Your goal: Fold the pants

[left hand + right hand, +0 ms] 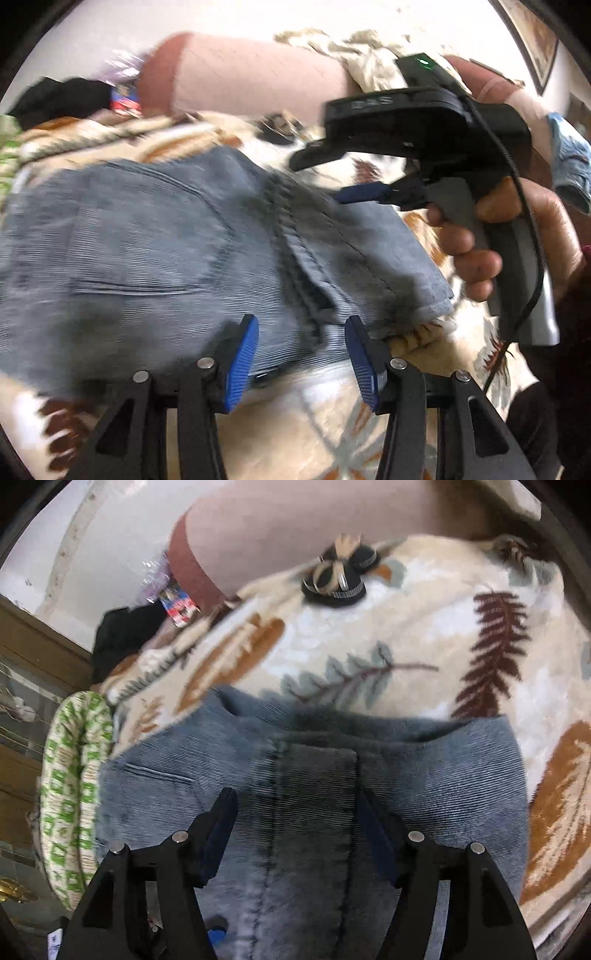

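Blue-grey corduroy pants [155,243] lie folded on a cream blanket with a leaf print [317,424]. My left gripper [301,363] is open, its blue pads at the near edge of the pants, holding nothing. In the left wrist view my right gripper [332,177] hovers over the right part of the pants, held by a hand; its jaws look apart. In the right wrist view the pants [314,782] fill the lower middle and my right gripper [297,834] is open just above them, empty.
A pink bolster [303,528] lies along the back of the blanket [369,635]. A small black and beige object [334,581] sits near it. A green and white cushion [74,782] lies at the left edge, with a black cloth [118,638] behind it.
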`<state>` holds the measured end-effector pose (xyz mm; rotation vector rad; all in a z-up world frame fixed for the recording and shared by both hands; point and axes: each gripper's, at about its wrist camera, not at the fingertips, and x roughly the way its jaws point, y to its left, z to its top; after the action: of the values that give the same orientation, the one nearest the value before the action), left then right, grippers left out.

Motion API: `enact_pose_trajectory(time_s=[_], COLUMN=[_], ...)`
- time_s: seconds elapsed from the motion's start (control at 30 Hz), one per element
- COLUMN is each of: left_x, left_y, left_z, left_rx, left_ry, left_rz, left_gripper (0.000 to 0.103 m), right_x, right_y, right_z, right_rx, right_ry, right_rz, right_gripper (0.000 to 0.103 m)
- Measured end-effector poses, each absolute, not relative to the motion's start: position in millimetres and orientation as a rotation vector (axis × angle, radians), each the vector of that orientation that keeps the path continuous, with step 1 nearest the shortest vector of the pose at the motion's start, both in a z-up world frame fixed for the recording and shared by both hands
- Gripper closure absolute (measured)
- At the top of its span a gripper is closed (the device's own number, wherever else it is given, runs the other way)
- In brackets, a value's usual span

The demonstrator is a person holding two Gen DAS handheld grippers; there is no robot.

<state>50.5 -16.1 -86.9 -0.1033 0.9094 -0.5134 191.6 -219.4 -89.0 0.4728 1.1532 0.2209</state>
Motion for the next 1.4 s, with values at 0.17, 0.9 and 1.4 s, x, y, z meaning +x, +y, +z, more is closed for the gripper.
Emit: enact_pose_trajectory(time_s=[0.17,0.9,1.4], left_x=[29.7,29.9,62.2], left_y=[38.2,202.2,192.9], left_z=[-68.9,-103.2,-129.2], left_rx=[-0.176,-0.608,-0.675], left_ry=[0.834,0.801,0.844], left_rz=[-0.293,0.287,0.031], left_gripper=[0.040,0.008,0.072], right_x=[193.4,238.6,264.7], right_y=[-176.3,179.1,139.8], right_z=[-42.2,-56.4,-89.7], right_rx=[0.375,-0.334,-0.281], right_ry=[1.130,1.220,1.260], right_rz=[0.290,0.496,0.396], right_gripper=[0.034,0.033,0.084])
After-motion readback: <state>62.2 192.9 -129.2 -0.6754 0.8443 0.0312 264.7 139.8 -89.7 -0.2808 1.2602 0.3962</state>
